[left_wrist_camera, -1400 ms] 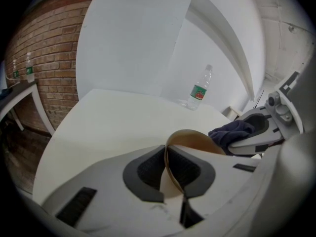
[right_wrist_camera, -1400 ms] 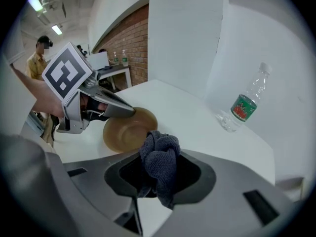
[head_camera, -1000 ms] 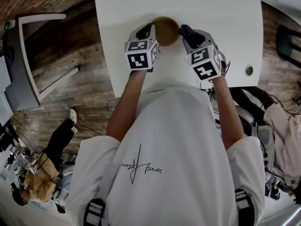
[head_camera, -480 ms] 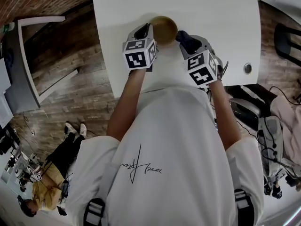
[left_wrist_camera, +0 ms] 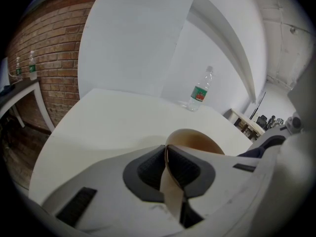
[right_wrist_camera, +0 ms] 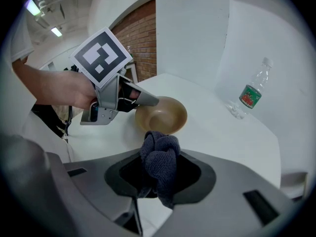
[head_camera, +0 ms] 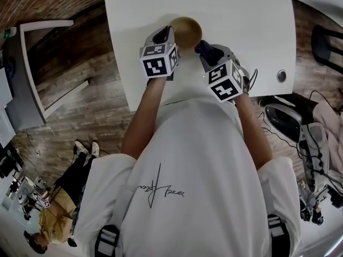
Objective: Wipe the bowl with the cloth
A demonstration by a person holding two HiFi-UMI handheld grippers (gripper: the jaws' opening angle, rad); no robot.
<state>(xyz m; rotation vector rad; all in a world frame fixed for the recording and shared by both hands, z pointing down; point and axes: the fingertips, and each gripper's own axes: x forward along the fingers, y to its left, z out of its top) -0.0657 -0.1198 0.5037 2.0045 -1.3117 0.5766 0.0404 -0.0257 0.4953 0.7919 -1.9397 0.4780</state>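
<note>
— We're clamping the cloth (right_wrist_camera: 160,162) in our right gripper (right_wrist_camera: 159,184). It's soft, dark and nubbly, bunching just short of the bowl (right_wrist_camera: 165,115).
— We're pinching its thin rim in our left gripper (left_wrist_camera: 168,169). It's looking smooth, round, light and probably slippery, sitting on the white desk (head_camera: 241,25).
— A plastic bottle (left_wrist_camera: 200,93) is standing beyond.
</note>
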